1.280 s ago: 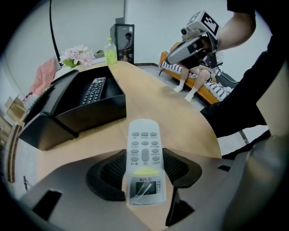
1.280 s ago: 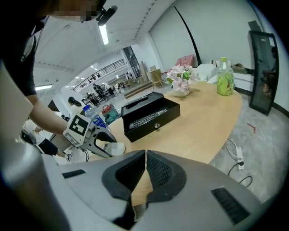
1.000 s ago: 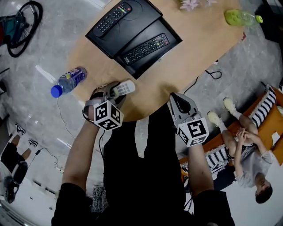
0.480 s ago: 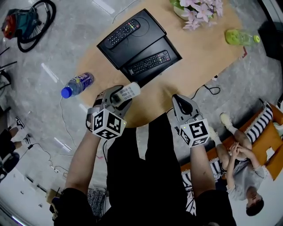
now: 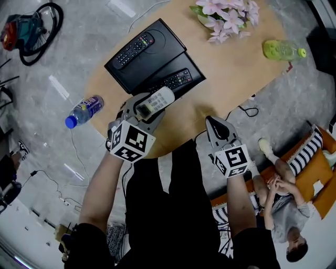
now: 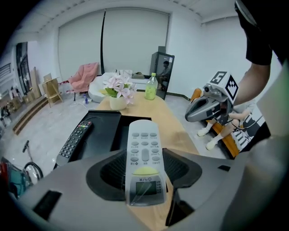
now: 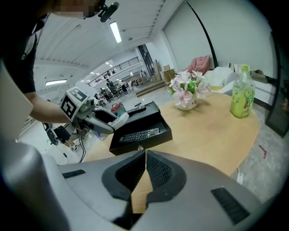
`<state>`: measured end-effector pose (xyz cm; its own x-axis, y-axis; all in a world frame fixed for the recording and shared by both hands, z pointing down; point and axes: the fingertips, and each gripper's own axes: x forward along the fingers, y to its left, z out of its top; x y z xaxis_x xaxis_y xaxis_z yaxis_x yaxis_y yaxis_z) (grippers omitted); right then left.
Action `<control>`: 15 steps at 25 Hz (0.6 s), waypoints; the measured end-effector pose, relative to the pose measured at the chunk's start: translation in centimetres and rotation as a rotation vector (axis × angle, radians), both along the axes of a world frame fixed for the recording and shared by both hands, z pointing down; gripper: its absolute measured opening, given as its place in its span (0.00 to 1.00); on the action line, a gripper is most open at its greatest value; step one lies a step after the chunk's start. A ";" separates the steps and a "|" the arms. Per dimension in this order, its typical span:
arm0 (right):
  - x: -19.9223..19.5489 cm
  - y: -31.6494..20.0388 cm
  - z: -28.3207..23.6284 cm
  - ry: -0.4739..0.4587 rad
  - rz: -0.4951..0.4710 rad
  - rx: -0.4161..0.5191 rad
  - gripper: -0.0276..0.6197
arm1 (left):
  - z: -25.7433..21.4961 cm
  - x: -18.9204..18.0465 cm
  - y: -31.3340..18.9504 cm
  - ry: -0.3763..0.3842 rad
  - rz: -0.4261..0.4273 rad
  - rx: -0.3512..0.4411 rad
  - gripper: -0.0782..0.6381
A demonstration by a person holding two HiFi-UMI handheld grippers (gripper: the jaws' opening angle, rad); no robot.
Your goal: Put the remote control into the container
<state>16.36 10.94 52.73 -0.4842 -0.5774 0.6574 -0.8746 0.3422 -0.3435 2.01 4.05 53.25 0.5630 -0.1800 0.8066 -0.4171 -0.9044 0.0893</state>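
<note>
A white remote control (image 5: 156, 100) (image 6: 144, 159) lies lengthwise between the jaws of my left gripper (image 5: 143, 106) (image 6: 144, 170), which is shut on it. Its far end reaches over the near edge of the black container (image 5: 193, 70) (image 6: 102, 130) on the wooden table (image 5: 231, 79). That open box has a black remote (image 5: 176, 80) (image 7: 140, 134) inside. A second black tray (image 5: 157, 39) behind it carries another black remote (image 5: 134, 46) (image 6: 74, 142). My right gripper (image 5: 212, 124) (image 7: 145, 154) is shut and empty over the table's near edge, right of the box.
A vase of pink flowers (image 5: 226, 14) and a green bottle (image 5: 281, 50) stand at the table's far side. A blue-capped water bottle (image 5: 82, 110) lies on the floor at the left. A person (image 5: 286, 210) sits on a sofa at the lower right.
My left gripper has carried the white remote forward and to the right, from the table's near edge up to the black container. The right gripper has hardly moved.
</note>
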 end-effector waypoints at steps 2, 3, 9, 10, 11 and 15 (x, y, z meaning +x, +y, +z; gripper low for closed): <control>0.9 -0.1 0.3 0.003 0.010 -0.005 0.06 | 0.4 0.8 -0.8 -0.005 0.004 0.001 0.47; 1.4 -0.1 0.4 0.004 0.017 -0.008 0.06 | 0.7 1.2 -1.2 -0.010 0.009 0.001 0.47; 3.2 -0.5 1.0 -0.005 0.057 -0.020 0.06 | 2.6 3.1 -2.8 -0.050 0.046 -0.002 0.47; 3.4 -0.5 1.0 -0.007 0.062 -0.021 0.06 | 2.9 3.3 -3.0 -0.056 0.051 -0.004 0.47; 3.6 -0.4 1.0 -0.009 0.068 -0.022 0.06 | 3.2 3.5 -3.1 -0.062 0.057 -0.006 0.47; 4.4 0.0 1.5 -0.014 0.089 -0.032 0.06 | 4.6 4.7 -3.4 -0.082 0.096 -0.013 0.47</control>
<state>20.76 10.91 54.24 -0.4411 -0.5974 0.6697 -0.8961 0.2524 -0.3650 6.69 0.69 57.81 0.5088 -0.1181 0.8528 -0.3352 -0.9396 0.0699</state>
